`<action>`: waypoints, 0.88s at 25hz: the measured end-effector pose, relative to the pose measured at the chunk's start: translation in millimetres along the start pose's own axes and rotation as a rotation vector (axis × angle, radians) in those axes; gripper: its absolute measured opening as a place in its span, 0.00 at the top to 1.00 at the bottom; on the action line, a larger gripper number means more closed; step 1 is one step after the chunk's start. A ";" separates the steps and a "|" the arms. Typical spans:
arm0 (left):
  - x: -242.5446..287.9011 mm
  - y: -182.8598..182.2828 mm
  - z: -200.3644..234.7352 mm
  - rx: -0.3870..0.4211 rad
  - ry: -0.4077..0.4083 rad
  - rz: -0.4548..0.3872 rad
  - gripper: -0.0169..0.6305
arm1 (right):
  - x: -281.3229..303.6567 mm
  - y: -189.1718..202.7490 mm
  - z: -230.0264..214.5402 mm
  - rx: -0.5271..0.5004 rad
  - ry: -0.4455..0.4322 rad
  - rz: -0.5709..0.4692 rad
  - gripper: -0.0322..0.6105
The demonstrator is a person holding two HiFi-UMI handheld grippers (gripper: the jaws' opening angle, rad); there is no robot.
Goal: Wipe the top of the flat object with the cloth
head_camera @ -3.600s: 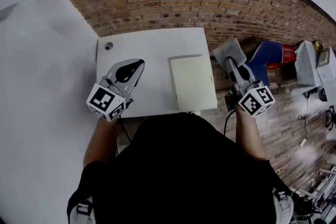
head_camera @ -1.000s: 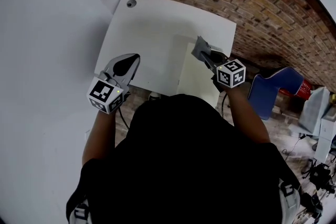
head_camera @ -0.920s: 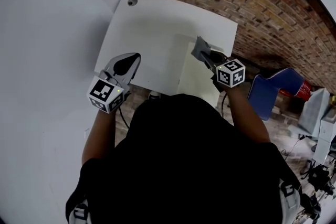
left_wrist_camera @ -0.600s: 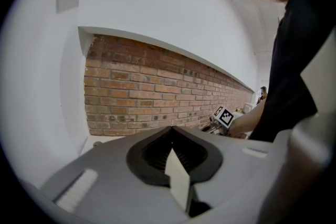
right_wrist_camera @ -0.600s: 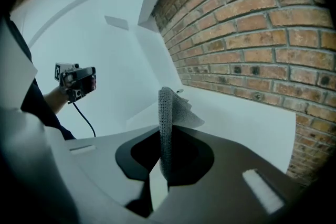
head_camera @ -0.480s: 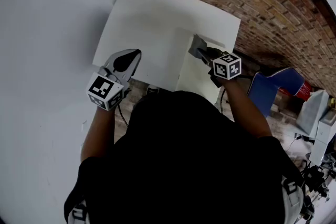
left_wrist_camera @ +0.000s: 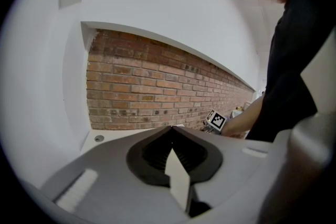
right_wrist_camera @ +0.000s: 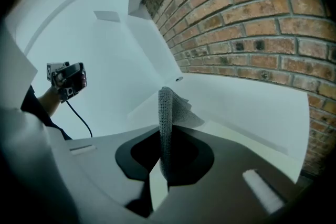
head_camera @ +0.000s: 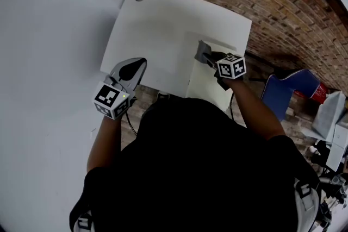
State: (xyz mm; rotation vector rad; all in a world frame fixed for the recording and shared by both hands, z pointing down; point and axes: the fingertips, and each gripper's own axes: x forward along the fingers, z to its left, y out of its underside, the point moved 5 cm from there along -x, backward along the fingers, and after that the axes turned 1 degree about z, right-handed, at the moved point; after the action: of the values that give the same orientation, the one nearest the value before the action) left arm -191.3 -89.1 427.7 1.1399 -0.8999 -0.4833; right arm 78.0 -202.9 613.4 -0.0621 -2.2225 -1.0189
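The cloth (head_camera: 202,52) is a soft, light grey knit. The right gripper (head_camera: 209,57) has it clamped by one edge, and its loose end seems to rest on the far part of the thin, pale board (head_camera: 205,83) at the right side of the white table (head_camera: 157,24). The board looks stiff but light, so I'd guess it could slide under a hard wipe. The left gripper (head_camera: 139,64) is closed and empty, over the table's near edge.
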 end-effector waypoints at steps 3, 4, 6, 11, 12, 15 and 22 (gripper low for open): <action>0.5 0.2 0.7 0.005 0.007 0.011 0.97 | 11.4 2.9 -6.0 0.038 -0.003 0.009 0.94; 0.8 0.5 0.8 0.007 0.009 0.015 0.97 | 14.9 4.2 -8.0 0.055 -0.005 0.012 0.94; 1.8 1.2 1.8 0.009 0.011 0.021 0.97 | 21.1 8.3 -13.1 0.083 -0.008 0.020 0.94; 0.8 4.2 6.0 0.006 0.005 0.029 0.97 | 33.9 25.1 -22.6 0.167 -0.013 0.043 0.94; 1.0 4.8 5.8 0.004 0.005 0.030 0.97 | 35.3 27.3 -25.8 0.188 -0.008 0.042 0.94; 2.8 6.8 4.4 0.001 0.009 0.038 0.97 | 38.2 33.3 -36.1 0.230 0.017 0.050 0.94; 5.5 10.5 6.0 -0.009 0.015 0.047 0.97 | 40.2 42.7 -46.4 0.269 0.042 0.065 0.94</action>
State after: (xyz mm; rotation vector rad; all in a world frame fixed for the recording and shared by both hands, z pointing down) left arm -194.2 -92.6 440.2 1.1101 -0.9090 -0.4396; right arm 86.5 -214.3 686.8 0.0064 -2.2830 -0.6736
